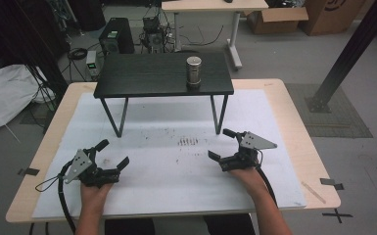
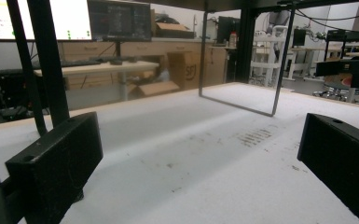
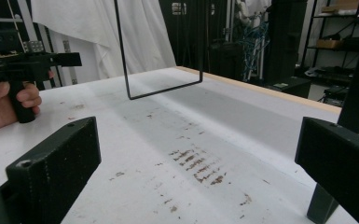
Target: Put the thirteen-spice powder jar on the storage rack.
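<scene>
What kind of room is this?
Probably a robotics lab or workshop: computer monitors on a desk, cardboard boxes and cables on the floor, and a test table with a hand-held left gripper.

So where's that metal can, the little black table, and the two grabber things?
metal can [image 1: 194, 71], high view, its side.
black table [image 1: 147, 74], high view, bare top.
left gripper [image 1: 112, 154], high view, between its open jaws.
right gripper [image 1: 222, 143], high view, between its open jaws.

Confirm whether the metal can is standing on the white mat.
No, the metal can stands upright on the small black table, raised above the white mat.
</scene>
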Tool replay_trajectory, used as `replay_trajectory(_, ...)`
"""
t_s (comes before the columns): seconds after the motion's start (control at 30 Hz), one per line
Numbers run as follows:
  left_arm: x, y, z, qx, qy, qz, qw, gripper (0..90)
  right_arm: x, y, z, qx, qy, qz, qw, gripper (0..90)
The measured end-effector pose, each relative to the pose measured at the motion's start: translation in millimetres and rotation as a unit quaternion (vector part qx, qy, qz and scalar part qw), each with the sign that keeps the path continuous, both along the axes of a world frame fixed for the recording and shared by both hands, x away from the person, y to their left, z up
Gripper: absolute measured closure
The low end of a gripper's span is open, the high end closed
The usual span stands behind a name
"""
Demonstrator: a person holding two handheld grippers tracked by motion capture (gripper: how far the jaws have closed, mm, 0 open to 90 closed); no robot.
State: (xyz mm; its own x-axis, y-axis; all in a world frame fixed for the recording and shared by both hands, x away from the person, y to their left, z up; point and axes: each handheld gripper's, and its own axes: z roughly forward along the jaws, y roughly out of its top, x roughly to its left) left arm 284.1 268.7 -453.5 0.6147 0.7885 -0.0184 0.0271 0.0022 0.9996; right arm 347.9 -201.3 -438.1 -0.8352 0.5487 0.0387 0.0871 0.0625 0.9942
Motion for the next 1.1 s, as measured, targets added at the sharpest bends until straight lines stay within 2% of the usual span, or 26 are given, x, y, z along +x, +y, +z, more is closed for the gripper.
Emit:
replay_trajectory(0.23, 0.0, 0.0, 0.0, 0.0, 0.0, 0.0, 1.0, 0.3, 0.9, -3.4, -11.9, 0.007, 0.01, -0.01, 0.9999, 0.0)
replay_trajectory(0.5, 0.0, -0.1, 0.0, 0.001, 0.0, 0.0, 1.0, 0.3, -0.5, -5.0, -12.9, 0.016, 0.003, -0.014, 0.9998, 0.0)
replay_trajectory(0.6, 0.0, -0.1, 0.0, 0.001, 0.0, 0.0, 1.0, 0.3, -2.8, -5.4, -13.6, 0.018, -0.009, -0.016, 0.9997, 0.0)
replay_trajectory(0.67, 0.0, -0.2, 0.0, 0.001, 0.0, 0.0, 1.0, 0.3, -6.0, -5.9, -14.5, 0.026, -0.018, -0.036, 0.9989, 0.0)
replay_trajectory(0.8, 0.0, -0.3, 0.0, 0.002, 0.0, 0.001, 1.0, 0.3, -9.0, -8.0, -15.8, 0.038, -0.033, -0.036, 0.9981, 0.0)
replay_trajectory(0.93, 0.0, -0.4, 0.0, 0.002, 0.001, 0.001, 1.0, 0.5, -10.8, -6.7, -15.9, 0.03, -0.043, -0.034, 0.998, 0.0)
replay_trajectory(1.1, -0.1, -0.4, -0.1, 0.002, 0.0, 0.001, 1.0, 0.5, -12.0, -7.6, -16.4, 0.036, -0.048, -0.035, 0.9976, 0.0)
